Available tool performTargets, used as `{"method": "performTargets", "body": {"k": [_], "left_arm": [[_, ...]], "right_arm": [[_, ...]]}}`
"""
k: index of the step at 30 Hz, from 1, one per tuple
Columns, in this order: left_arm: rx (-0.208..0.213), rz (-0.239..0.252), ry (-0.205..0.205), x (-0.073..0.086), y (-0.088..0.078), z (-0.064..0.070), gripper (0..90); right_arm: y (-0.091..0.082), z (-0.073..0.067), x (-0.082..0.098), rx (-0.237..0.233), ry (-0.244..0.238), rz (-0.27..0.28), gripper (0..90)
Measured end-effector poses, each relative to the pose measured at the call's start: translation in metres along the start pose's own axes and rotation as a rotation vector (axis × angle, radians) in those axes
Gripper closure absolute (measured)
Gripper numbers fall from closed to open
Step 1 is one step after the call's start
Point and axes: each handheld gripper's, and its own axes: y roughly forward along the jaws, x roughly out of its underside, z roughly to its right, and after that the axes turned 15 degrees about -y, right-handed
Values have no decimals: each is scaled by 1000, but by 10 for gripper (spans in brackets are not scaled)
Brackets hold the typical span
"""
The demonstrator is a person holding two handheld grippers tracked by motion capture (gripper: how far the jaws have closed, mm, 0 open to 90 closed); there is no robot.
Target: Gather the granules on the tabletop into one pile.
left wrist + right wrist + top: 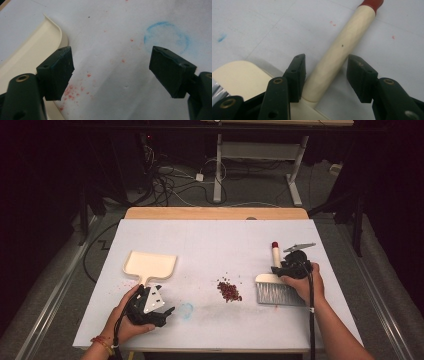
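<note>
Left fingers (pixel 111 72) nearest the lens, spread wide over bare worktop (pixel 215 240), nothing between, nothing touched. Sat just beside dustpan (pixel 149 265), near its handle, at the left of the worktop. Pile of red grains (pixel 229 291) lay mid-worktop, between dustpan and brush (pixel 274 285). Brush flat at the right, bristles toward the person, red-tipped handle (pixel 342 48) pointing away. Right fingers (pixel 325 77) half open, straddling the handle near its base; left pad touching or nearly so, right pad clear of it, no grip yet. Risks, judged: closing off-centre could roll or nudge the round handle and skew the brush; gripping so low near the head could let it pivot when lifted; a swinging brush head could scatter grains; dustpan unheld, could slide when grains pushed against it.
</note>
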Motion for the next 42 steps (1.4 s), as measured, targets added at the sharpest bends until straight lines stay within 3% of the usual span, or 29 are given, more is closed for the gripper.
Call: {"method": "performTargets", "body": {"k": [2, 4, 6, 9, 14, 16, 18, 20, 24, 25, 33, 42], "left_arm": [[-2, 6, -4, -1, 0, 0, 191], [-2, 14, -15, -2, -1, -1, 190], [-7, 17, -15, -3, -1, -3, 190], [-8, 30, -28, -4, 0, -5, 188], [-22, 48, -45, -3, -3, -5, 183], [-29, 55, -48, -2, -6, -5, 182], [-36, 63, -52, -1, -8, -5, 181], [-41, 72, -52, -1, -9, -5, 181], [-43, 81, -48, 0, -11, -3, 175], [-43, 81, -47, 0, -12, -3, 175], [-44, 79, -39, 0, -11, -3, 175], [-49, 68, -40, -1, -9, -3, 175]], "right_arm": [[-3, -1, 1, 8, -18, 19, 487], [-10, -3, 1, 23, -55, 80, 471], [-23, -6, 2, 31, -93, 176, 452], [-48, -12, 4, 42, -105, 301, 398], [-85, -31, 14, 147, -183, 442, 324], [-93, -41, 20, 202, -175, 456, 275], [-97, -51, 30, 227, -175, 468, 270], [-98, -61, 41, 220, -182, 485, 263], [-102, -81, 58, 264, -231, 494, 262], [-103, -84, 60, 266, -225, 497, 258], [-102, -85, 61, 261, -213, 477, 238], [-102, -88, 61, 262, -243, 473, 235]]}}
